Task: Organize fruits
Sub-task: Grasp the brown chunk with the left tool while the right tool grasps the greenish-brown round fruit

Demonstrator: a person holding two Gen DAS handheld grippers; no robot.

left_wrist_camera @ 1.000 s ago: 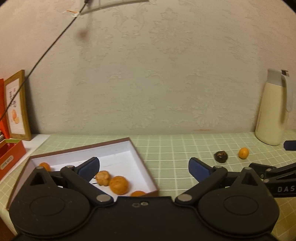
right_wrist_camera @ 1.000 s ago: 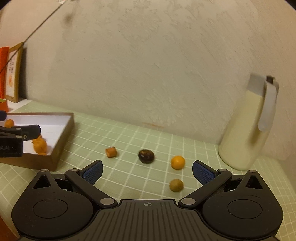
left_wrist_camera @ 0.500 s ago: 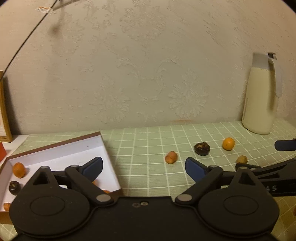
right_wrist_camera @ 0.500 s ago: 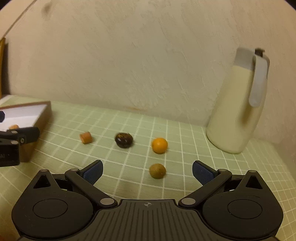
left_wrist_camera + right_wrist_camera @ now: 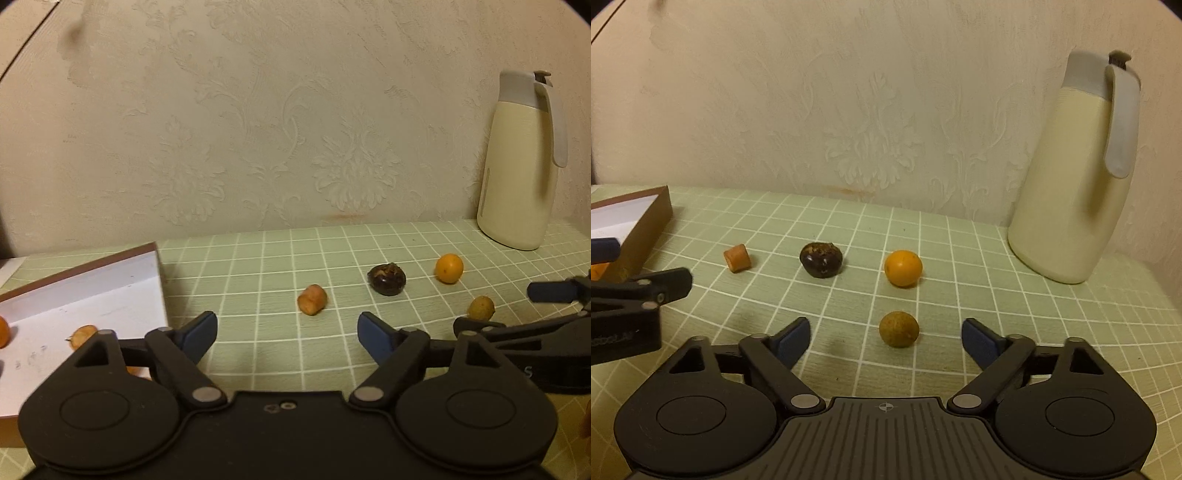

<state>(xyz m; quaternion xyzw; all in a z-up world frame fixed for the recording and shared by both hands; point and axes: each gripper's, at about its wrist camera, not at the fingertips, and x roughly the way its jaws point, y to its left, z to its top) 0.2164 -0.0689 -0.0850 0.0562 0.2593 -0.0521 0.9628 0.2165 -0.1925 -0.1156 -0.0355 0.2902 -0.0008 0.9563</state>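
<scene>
Several small fruits lie loose on the green checked cloth: an orange stubby piece point(image 5: 312, 299) point(image 5: 737, 257), a dark brown one point(image 5: 386, 279) point(image 5: 821, 260), a bright orange round one point(image 5: 448, 268) point(image 5: 903, 268) and an olive-brown round one point(image 5: 480, 308) point(image 5: 899, 328). My left gripper point(image 5: 287, 334) hovers just short of the stubby piece, its jaws closing with nothing between them. My right gripper point(image 5: 885, 338) has the olive-brown fruit just ahead of its fingertips; its jaws are closing too, the pads apart from the fruit. The white-lined box point(image 5: 110, 284) at left holds more fruits point(image 5: 83, 335).
A cream jug point(image 5: 1075, 177) with a grey lid and handle stands at the back right against the patterned wall. The brown box wall point(image 5: 646, 229) lies left of the loose fruits. The two grippers sit side by side, each showing in the other's view.
Both grippers have moved rightward and down toward the loose fruits, which now look larger and closer. The box has slid off to the left. Both pairs of jaws have narrowed.
</scene>
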